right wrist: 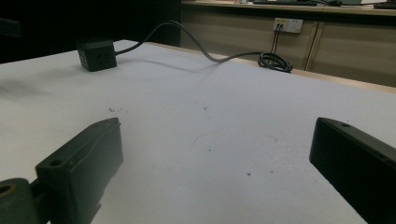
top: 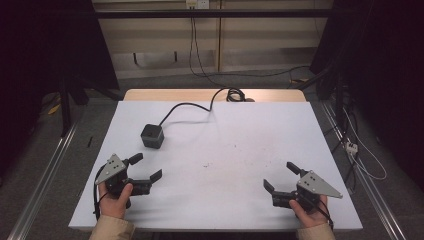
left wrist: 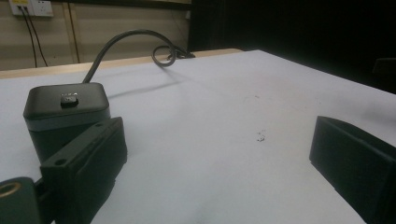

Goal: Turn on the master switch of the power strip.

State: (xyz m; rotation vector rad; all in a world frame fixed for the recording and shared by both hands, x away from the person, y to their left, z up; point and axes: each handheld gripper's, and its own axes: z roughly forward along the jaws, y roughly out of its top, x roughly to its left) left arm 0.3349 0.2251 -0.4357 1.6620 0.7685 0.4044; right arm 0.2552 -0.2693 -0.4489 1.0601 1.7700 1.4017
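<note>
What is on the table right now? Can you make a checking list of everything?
Surface: white table top, a few small dark specks near the middle.
Job's things: black cube box, upright, back left, untouched.
Clutter: nothing seen.
Grippers: left gripper open, empty, near the cube; right gripper open, empty, front right.
Cables: cube's black cable runs back to a coil at the far edge; wall cables hang from a socket.
Surroundings: dim room, grey floor, beige wall panels.

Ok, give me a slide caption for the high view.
Both grippers, left and right, rest open on the white table; black cube nearest the left.
</note>
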